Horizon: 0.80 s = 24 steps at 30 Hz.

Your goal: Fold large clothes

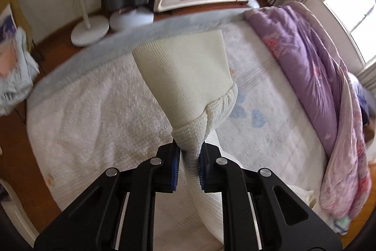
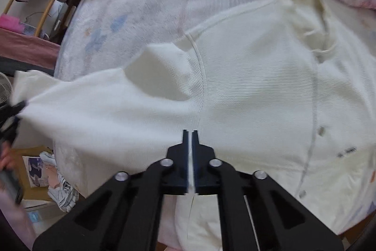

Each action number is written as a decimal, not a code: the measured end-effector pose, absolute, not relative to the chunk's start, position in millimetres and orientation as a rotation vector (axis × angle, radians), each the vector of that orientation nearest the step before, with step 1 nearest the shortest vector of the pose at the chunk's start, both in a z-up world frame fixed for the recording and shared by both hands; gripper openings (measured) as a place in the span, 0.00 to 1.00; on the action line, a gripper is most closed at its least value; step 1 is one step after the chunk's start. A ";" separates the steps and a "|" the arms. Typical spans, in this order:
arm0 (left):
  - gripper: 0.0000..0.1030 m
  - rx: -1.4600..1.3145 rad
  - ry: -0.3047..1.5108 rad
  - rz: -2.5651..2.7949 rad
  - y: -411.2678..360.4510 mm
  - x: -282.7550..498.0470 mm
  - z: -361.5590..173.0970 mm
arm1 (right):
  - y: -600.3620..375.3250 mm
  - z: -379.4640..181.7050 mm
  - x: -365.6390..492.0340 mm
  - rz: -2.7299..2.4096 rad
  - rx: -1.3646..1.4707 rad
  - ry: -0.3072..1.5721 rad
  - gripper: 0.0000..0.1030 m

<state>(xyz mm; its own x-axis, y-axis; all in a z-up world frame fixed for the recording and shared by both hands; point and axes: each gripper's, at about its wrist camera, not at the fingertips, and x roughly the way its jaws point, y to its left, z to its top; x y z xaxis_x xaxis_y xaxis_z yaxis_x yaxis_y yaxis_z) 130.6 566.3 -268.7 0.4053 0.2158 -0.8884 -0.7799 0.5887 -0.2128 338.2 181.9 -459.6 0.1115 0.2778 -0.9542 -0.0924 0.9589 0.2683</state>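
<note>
Sleeve (image 1: 188,77) in left tongs (image 1: 189,165)

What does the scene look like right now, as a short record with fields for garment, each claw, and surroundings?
garment: white knit cardigan, spread on the bed
sleeve: cuff end lifted off the bed
left claw: shut on the sleeve
right claw: shut, pinching fabric near the armhole seam
beside: purple quilt along the bed's edge

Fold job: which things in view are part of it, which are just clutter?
In play:
- white cardigan
- its sleeve, clamped in left hand-held gripper
- right hand-held gripper, shut on the cardigan
- bed

Clutter:
- purple duvet
- fan
- drying rack
</note>
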 end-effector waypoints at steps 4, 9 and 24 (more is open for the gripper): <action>0.13 -0.603 0.935 0.740 528.5 133.2 -236.9 | 187.6 -513.7 358.2 0.315 0.197 1.515 0.00; 0.13 -0.533 0.987 0.690 470.2 157.5 -213.3 | 185.4 -590.2 359.1 0.278 0.276 1.647 0.01; 0.13 -0.295 0.988 0.314 270.7 239.3 -196.9 | 152.5 -598.7 356.4 0.320 0.492 1.591 0.00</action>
